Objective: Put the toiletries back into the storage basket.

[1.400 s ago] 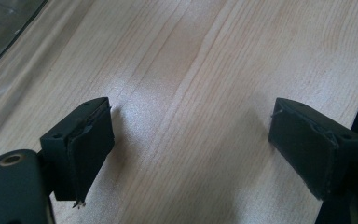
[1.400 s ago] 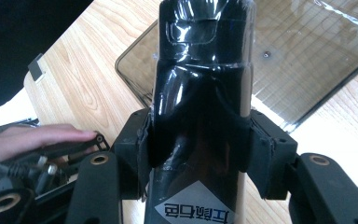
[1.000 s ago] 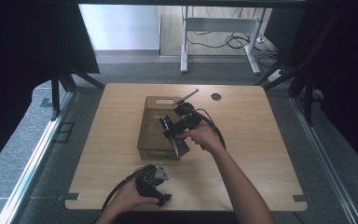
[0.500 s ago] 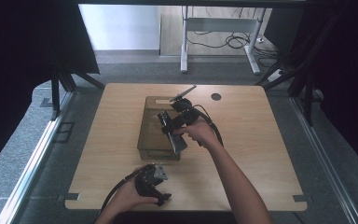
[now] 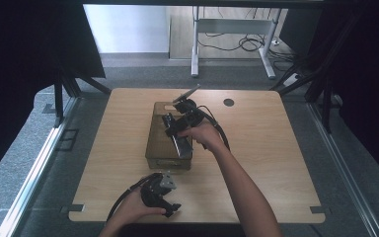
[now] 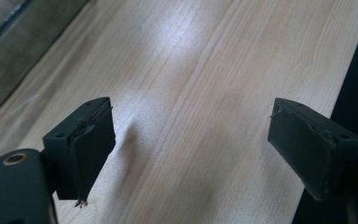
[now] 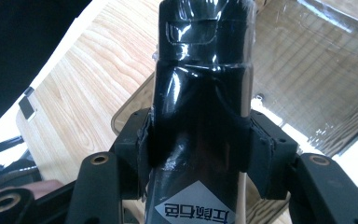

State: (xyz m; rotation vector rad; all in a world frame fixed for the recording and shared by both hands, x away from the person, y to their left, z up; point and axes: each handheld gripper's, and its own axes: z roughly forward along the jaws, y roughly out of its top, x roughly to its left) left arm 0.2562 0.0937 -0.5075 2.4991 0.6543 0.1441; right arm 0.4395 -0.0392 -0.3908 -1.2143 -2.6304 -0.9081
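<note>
We have the right gripper [image 7: 198,154] clamped on a glossy black cylindrical bottle with a white diamond label [image 7: 200,93], its two jaws pressing on the sides of the body just above the label, low on the barrel so that the bottle cannot swing or slip between the pads. In the high view the bottle [image 5: 181,144] lies slanted over the translucent smoky-brown plastic bin [image 5: 158,143] in the middle of the pale wooden table [image 5: 276,148], with the right gripper [image 5: 177,123] hanging above the bin's far half; we judge that we hold it there because the bin is where it belongs, or where it comes from (the frames do not settle which). The left gripper [image 5: 160,190] rests near the table's near edge, well apart from the bin, and its jaws stand wide apart over bare wood [image 6: 191,93] with nothing between them, parked out of the way while one hand does the work.
</note>
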